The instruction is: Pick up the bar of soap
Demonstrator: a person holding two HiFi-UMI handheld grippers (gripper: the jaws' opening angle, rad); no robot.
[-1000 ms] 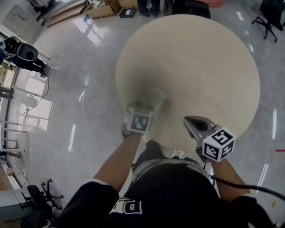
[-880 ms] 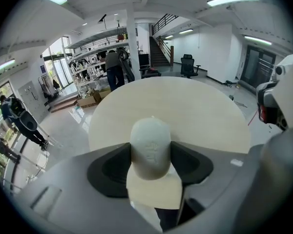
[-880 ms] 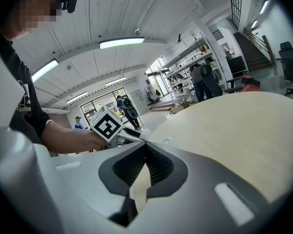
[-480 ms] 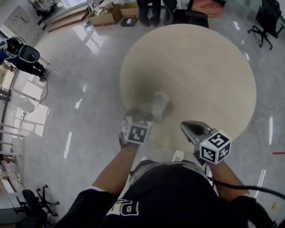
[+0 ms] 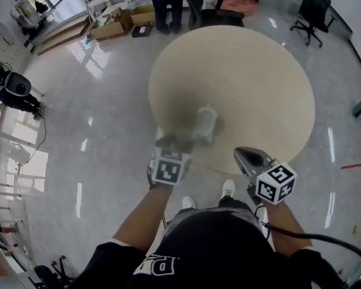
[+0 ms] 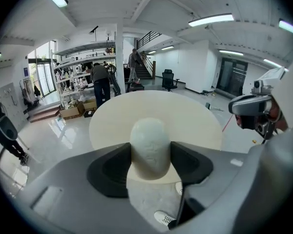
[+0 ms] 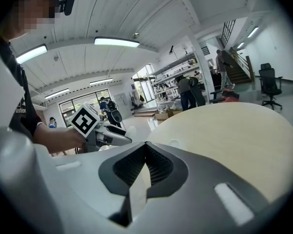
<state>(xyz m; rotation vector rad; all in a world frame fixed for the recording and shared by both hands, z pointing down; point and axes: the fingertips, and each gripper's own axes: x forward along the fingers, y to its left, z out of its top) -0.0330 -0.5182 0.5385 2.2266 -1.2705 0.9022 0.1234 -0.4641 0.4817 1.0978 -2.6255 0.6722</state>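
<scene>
Left gripper (image 6: 150, 151) jaws clamp soap (image 6: 149, 136); head view blurry, seemingly aloft.

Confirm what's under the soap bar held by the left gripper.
Below the soap bar, gripped by the left gripper, the table's near edge shows, then floor and a shoe. The bar's underside and any contact with the table are covered.

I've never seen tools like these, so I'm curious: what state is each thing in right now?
bar of soap: clamped between the left tongs.
left tongs: shut on the bar of soap.
right tongs: shut, empty.
</scene>
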